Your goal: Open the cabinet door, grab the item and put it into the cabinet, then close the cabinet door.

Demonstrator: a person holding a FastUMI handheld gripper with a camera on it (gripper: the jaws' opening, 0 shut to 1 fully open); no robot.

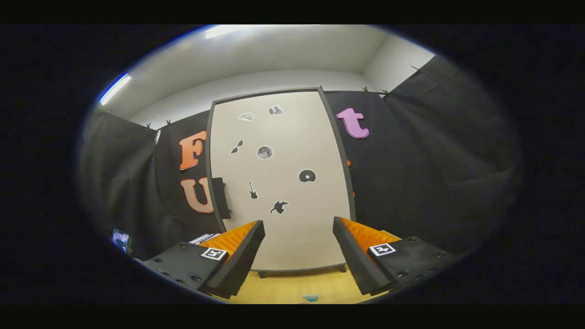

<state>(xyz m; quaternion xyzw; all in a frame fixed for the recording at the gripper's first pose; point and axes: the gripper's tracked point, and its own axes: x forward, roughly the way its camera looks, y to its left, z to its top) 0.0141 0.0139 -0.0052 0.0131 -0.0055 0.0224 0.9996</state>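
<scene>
Gripper spread empty before upright closed cabinet door, long axis vertical

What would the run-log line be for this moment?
stage: approach | cabinet door: shut | handle: untouched | gripper: open, holding nothing, facing door | item: not grabbed
</scene>
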